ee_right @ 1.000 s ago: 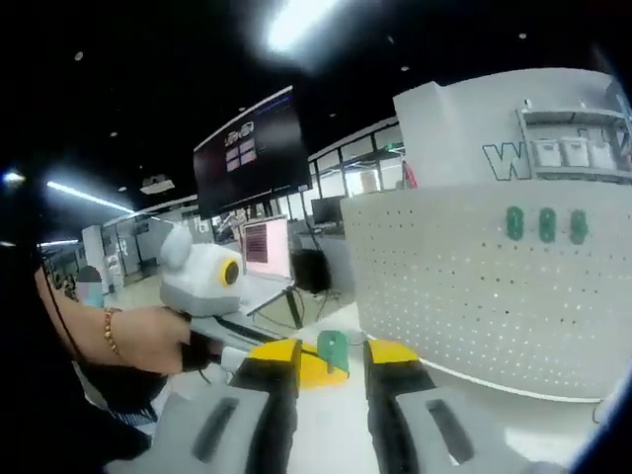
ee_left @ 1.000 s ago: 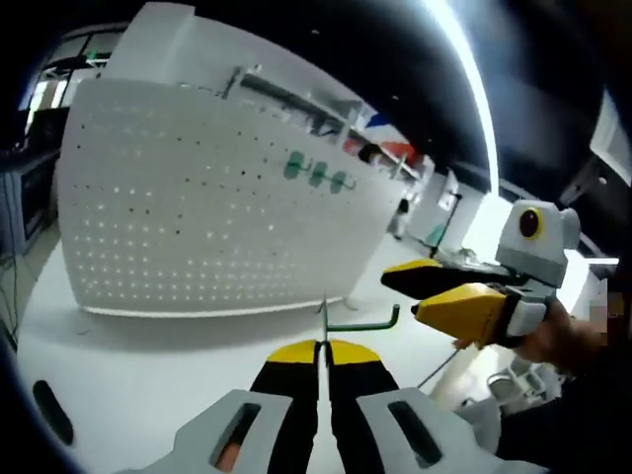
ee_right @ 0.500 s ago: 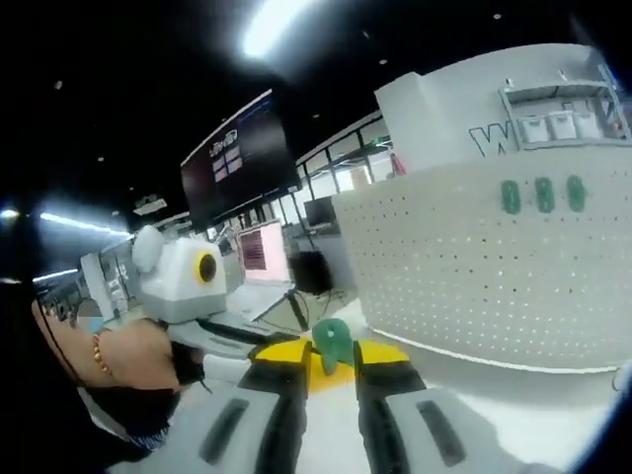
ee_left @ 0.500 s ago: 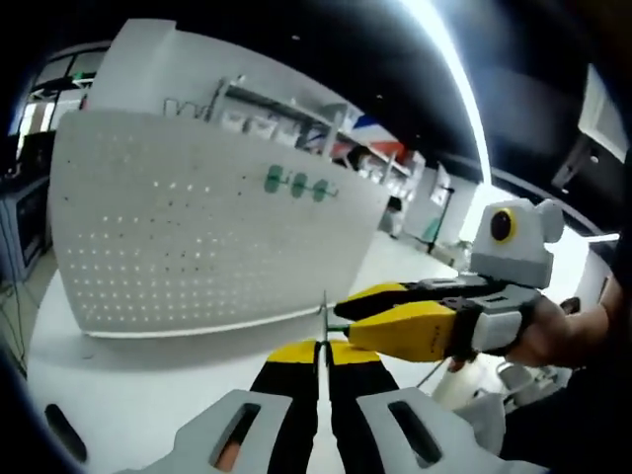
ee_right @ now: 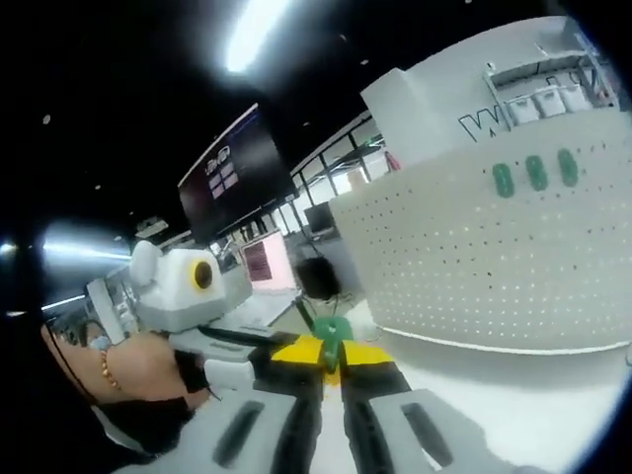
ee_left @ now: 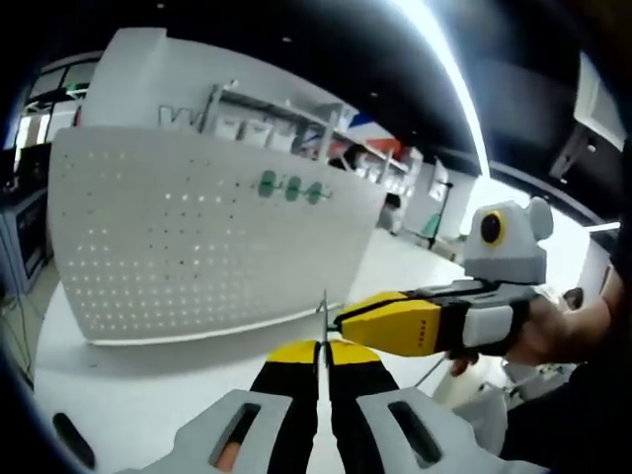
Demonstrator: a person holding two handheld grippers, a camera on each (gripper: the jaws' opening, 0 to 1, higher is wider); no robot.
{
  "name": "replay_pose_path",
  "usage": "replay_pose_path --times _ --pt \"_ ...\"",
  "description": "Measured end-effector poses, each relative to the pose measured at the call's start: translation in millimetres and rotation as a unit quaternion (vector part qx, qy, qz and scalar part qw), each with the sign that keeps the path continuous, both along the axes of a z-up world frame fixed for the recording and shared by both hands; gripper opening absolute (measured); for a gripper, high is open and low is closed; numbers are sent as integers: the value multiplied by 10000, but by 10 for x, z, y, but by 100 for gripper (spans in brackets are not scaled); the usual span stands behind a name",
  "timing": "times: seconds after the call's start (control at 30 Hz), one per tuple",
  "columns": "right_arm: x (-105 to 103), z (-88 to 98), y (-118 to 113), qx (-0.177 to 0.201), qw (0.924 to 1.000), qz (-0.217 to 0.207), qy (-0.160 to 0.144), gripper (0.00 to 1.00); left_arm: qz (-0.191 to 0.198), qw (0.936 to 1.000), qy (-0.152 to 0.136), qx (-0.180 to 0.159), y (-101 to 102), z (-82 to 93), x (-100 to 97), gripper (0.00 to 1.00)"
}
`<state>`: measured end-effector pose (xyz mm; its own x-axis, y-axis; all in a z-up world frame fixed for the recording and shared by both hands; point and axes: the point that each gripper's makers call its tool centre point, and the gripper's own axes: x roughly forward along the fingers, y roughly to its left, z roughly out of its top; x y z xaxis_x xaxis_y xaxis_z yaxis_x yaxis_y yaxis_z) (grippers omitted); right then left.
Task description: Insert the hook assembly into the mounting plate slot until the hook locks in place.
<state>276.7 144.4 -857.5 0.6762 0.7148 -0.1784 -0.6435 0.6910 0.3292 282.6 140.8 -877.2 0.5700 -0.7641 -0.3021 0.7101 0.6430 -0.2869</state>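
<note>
The green hook sits low in the middle of the right gripper view, pinched between the closed jaws of the right gripper. In the left gripper view the left gripper is squeezed tight on a thin metal rod. Behind stands the white board with holes, with three green pegs near its top. A hand is at lower left.

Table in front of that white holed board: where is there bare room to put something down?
The white table is bare along the foot of the pegboard, from its left end to the left hand-held gripper. In the right gripper view, table below the pegboard's right part is bare too. It is crowded where the right hand-held gripper meets the left, around the green hook.
</note>
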Motion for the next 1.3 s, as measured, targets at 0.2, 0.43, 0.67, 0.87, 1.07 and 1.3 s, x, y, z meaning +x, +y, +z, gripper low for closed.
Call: replay_pose_path --times 0.2,0.43,0.67,0.87,1.07,1.3 --pt "0 13 25 -96 9999 -38 -103 0 -4 9998 -64 184 18 -9 0 1" --pt "-1 30 -2 -75 9998 -157 -132 0 -34 9996 -194 220 8 5 2 3" --pt "-2 42 -3 -72 9998 -124 -127 0 -157 9993 -288 176 -5 -3 -41 4" --pt "-14 36 6 -90 9998 -101 -124 0 -109 9995 -253 139 19 -6 -28 4" --pt "31 95 -44 -72 9995 -191 -222 0 -129 9995 -215 214 15 -45 -42 14" --pt "112 132 -166 -166 9988 -320 -333 0 -279 9996 -12 50 -49 -78 -117 37"
